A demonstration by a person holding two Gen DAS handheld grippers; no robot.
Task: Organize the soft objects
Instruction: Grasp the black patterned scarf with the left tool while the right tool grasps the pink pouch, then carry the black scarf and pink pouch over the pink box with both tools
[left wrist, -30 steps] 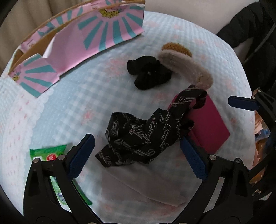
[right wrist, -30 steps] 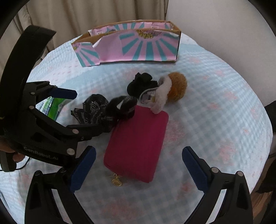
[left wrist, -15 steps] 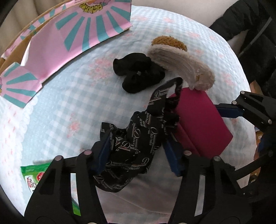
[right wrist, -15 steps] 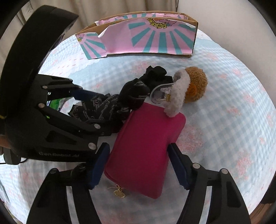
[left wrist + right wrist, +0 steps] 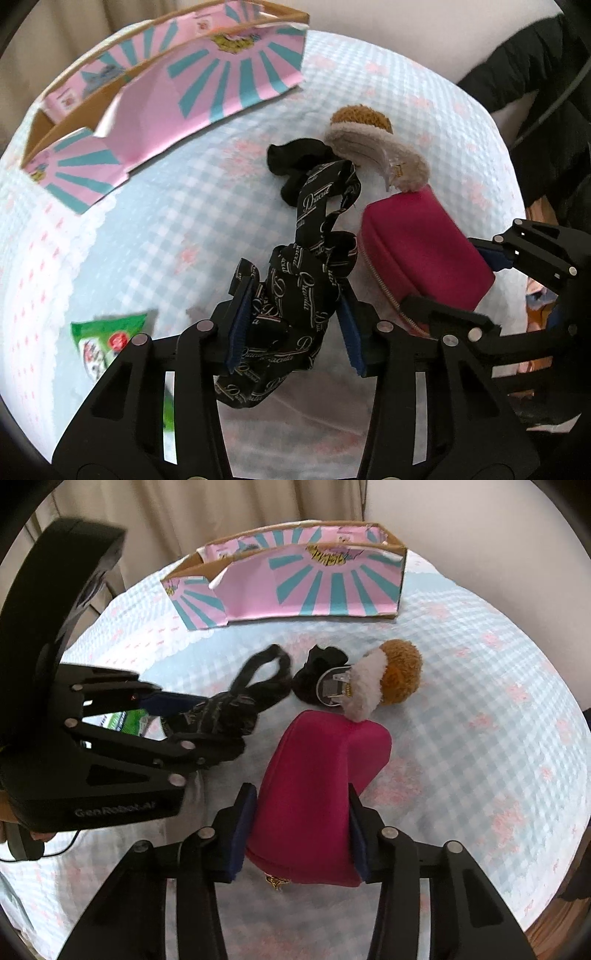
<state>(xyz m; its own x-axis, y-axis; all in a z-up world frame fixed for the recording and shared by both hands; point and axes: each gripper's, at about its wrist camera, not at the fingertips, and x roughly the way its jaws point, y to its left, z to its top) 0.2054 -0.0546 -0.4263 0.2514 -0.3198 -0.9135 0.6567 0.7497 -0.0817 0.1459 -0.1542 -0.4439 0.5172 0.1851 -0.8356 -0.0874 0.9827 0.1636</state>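
My left gripper (image 5: 293, 328) is shut on a black printed scarf (image 5: 295, 295) and holds it lifted off the table; it also shows in the right wrist view (image 5: 221, 712). My right gripper (image 5: 301, 834) is shut on a magenta pouch (image 5: 314, 786), tilted up at its near end; the pouch shows in the left wrist view (image 5: 421, 243). A fluffy brown and cream slipper (image 5: 380, 683) and a black sock (image 5: 317, 668) lie behind the pouch, the slipper's edge touching it.
A pink and teal cardboard box (image 5: 295, 587) stands open at the far side of the round table with its blue checked cloth (image 5: 480, 720). A green packet (image 5: 107, 343) lies at the left. A dark jacket (image 5: 535, 92) is at the far right.
Both grippers have closed, the left on the scarf and the right on the pouch. The scarf has risen off the cloth and the pouch's near end has lifted.
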